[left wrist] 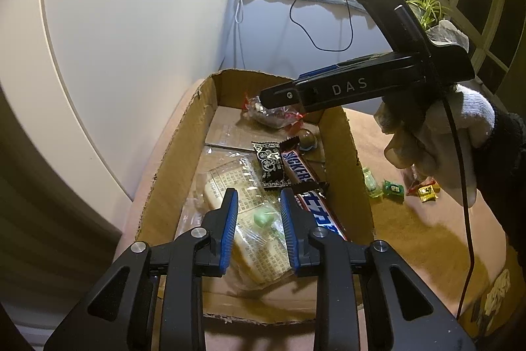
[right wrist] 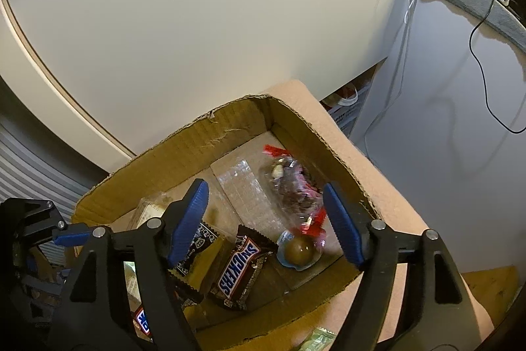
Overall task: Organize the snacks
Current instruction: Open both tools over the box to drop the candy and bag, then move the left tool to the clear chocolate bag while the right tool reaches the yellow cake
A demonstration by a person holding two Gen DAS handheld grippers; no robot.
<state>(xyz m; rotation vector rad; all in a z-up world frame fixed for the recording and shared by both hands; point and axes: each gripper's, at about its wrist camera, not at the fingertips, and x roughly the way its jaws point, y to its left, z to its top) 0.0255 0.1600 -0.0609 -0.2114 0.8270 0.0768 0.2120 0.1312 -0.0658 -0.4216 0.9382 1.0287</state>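
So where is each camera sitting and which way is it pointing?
Left wrist: on the left gripper, looking down into the cardboard box; shows its own fingers, the right gripper and a gloved hand.
Right wrist: on the right gripper, looking down into the cardboard box; shows its open fingers and part of the left gripper.
Shared: the box, the Snickers bar, the chocolate ball.
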